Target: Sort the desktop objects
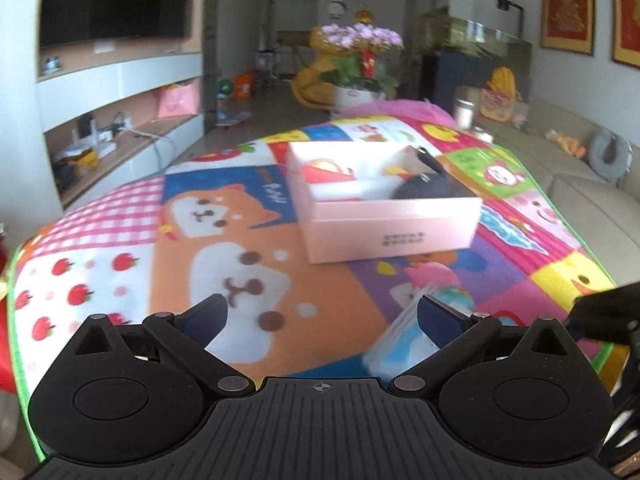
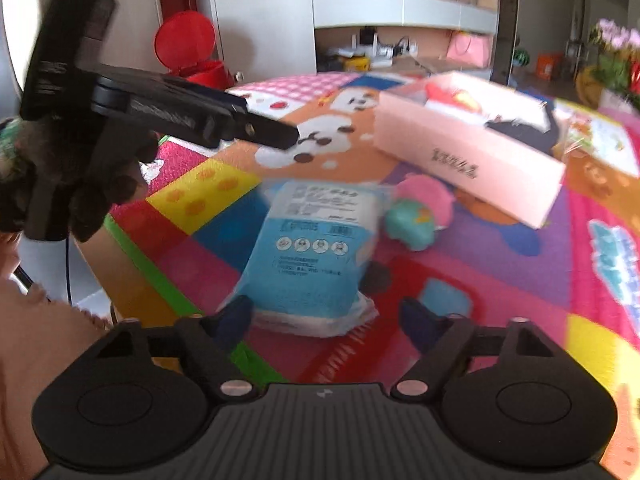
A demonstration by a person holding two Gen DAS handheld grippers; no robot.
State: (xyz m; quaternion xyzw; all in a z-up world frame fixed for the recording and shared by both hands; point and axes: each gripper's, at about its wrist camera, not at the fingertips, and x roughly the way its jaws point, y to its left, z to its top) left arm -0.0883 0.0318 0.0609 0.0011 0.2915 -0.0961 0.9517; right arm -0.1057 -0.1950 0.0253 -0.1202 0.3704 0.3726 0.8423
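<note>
Pink: one box (image 2: 472,160); one blue packet (image 2: 316,256); two spread tools (image 1: 320,312) (image 2: 326,316).

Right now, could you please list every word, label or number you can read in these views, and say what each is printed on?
None reads with certainty.
Pink box: dark print on its side, too blurred.
Blue packet: lines of print and four round icons, too blurred.
Blanket: white letters beside the dog, too blurred.

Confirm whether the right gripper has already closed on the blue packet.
No, the right gripper is open, its fingers wide to either side of the blue packet lying on the mat.
</note>
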